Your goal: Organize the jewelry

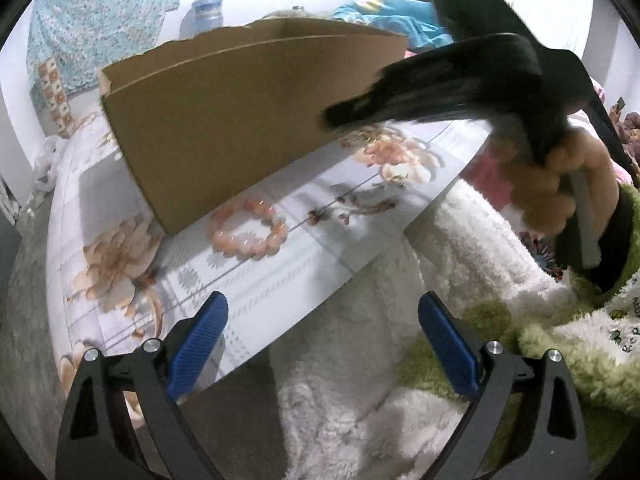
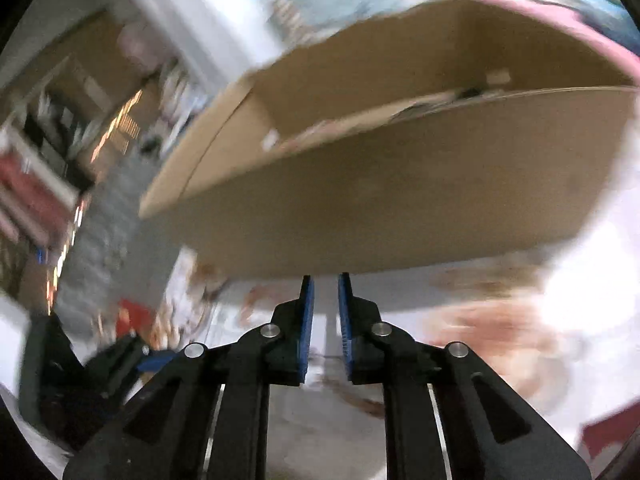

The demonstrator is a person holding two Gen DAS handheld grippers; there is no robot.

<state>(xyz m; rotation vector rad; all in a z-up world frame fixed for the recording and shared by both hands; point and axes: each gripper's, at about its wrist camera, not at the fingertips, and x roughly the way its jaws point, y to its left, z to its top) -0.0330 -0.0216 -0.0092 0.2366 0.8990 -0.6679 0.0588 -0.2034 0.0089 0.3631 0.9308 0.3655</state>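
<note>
cardboard box [image 1: 224, 120], one, open top, on floral counter [image 1: 280, 280]. one pink bead bracelet [image 1: 248, 232] on counter, just beside box's near corner. left gripper [image 1: 320, 312]: jaws wide apart, empty. right gripper [image 2: 325, 292]: jaws narrowly parted, nothing between, near box's side wall. one hand [image 1: 560, 184] grips its handle.

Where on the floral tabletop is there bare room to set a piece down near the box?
Bare patch: the floral tabletop between the pink bead bracelet and the near edge, ahead of the left gripper. Another strip runs right of the bracelet toward the small dark trinket. Crowded: along the cardboard box, where the bracelet lies beside its wall and the right gripper reaches across.
</note>
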